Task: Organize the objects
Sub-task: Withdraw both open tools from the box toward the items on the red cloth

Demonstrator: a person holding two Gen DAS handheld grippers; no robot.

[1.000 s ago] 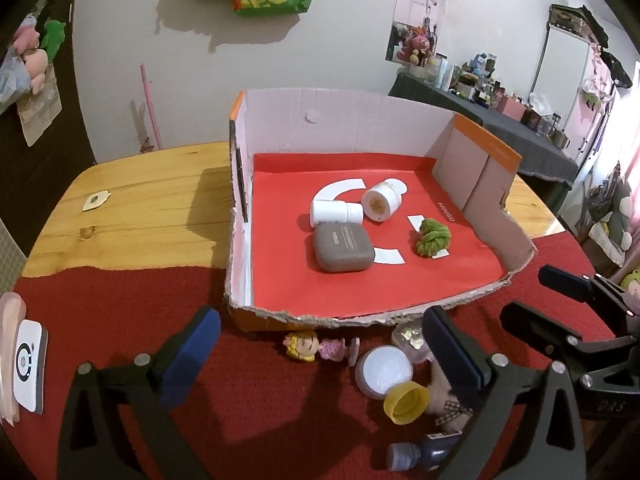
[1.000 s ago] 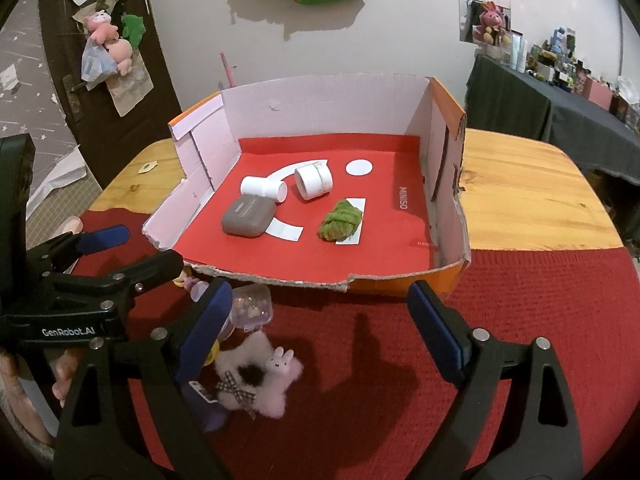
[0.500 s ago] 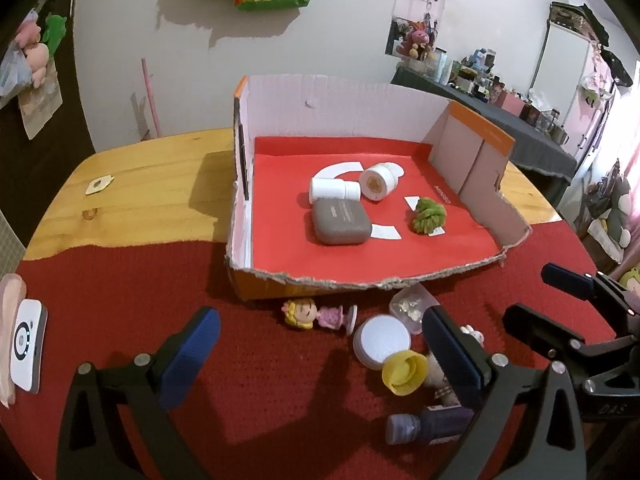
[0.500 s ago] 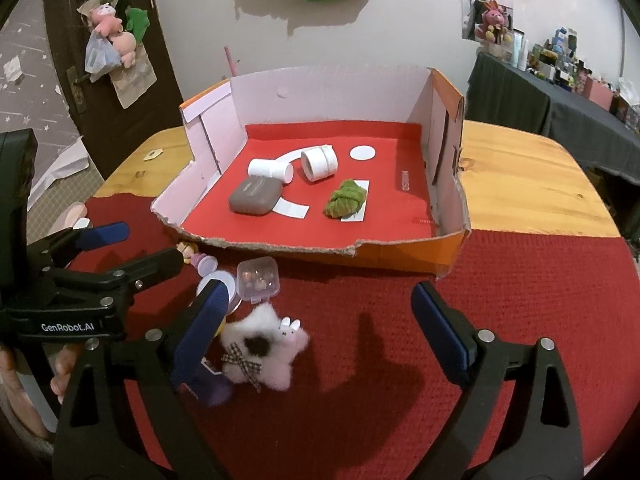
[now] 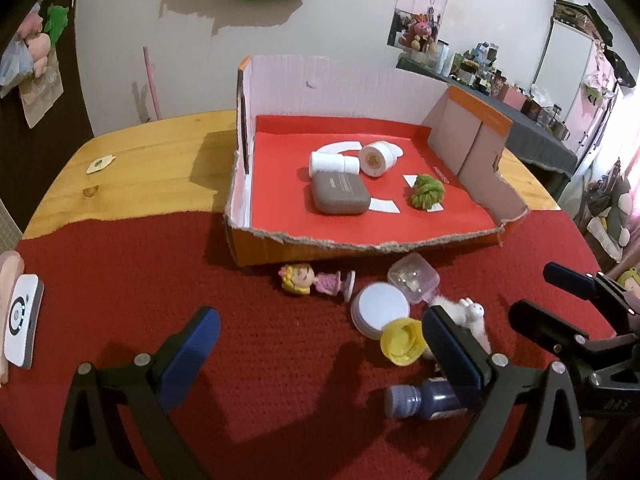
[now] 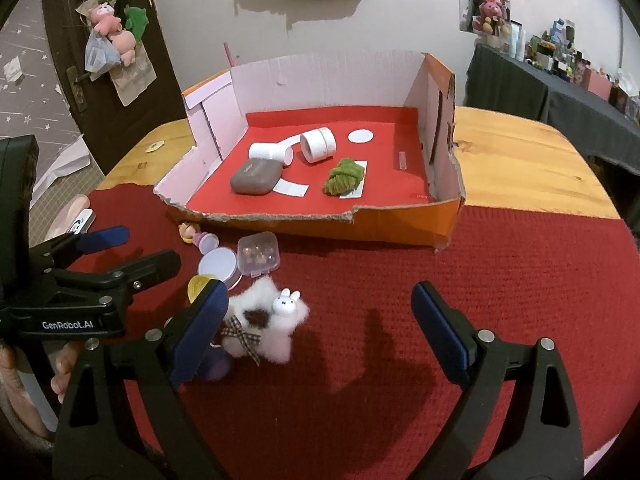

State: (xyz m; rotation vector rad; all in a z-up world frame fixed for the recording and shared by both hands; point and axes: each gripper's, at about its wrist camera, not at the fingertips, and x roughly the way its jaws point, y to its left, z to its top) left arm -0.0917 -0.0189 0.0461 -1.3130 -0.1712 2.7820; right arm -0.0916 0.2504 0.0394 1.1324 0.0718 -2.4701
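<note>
Toys wait on the red cloth [image 6: 400, 280] in front of the cardboard box [image 5: 260, 248]: a little doll [image 5: 304, 279], a fluffy white bunny toy [image 6: 266, 326], a yellow cap [image 5: 401, 340] and a purple bottle [image 5: 420, 401]. Left gripper [image 5: 320, 348] and right gripper [image 6: 320, 312] both hang above the cloth, jaws spread wide, holding nothing.

A lived-in home: plush toys [image 6: 110, 28] on door, cluttered sideboard [image 5: 520, 112].
</note>
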